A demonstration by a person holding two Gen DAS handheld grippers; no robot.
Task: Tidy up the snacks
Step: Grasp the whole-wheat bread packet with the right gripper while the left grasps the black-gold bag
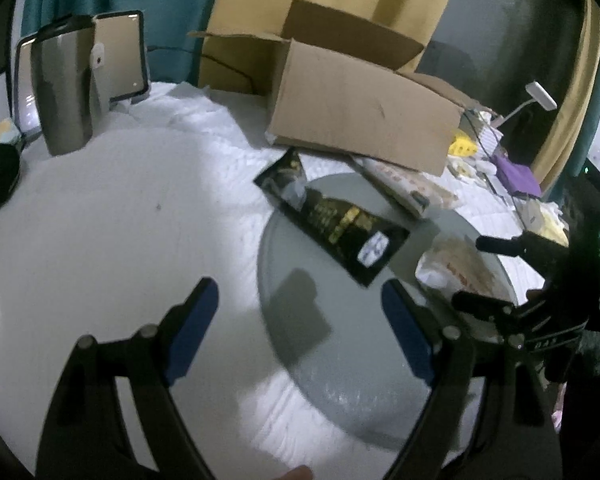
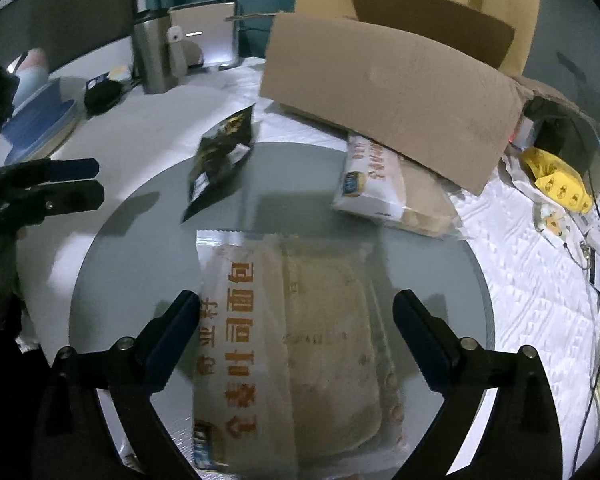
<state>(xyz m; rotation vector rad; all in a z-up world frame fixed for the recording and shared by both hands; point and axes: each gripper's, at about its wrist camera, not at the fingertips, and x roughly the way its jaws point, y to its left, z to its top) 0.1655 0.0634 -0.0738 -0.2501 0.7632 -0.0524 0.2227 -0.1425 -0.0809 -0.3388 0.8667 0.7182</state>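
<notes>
Grey round tray (image 2: 140, 208) lay under both tongs, right tongs (image 2: 296, 308) gaped wide astride a bread packet (image 2: 292, 344) without pressing it, left tongs (image 1: 300, 300) stood open and empty, black snack bag (image 1: 332, 216) just ahead of them.

Between my right tongs (image 2: 296, 320) lay the clear-wrapped bread packet (image 2: 292, 344) on the round grey tray (image 2: 140, 240); the black foil pouch (image 2: 220, 152) lay ahead-left, the brown cardboard box (image 2: 388, 88) behind.

Black tool (image 2: 296, 314), blue pads (image 2: 168, 344)

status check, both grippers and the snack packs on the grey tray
Left gripper open, empty, over tray. Right gripper open, straddling bread pack, no grip. Black pack and second bread pack at far rim. Cardboard box behind.
</notes>
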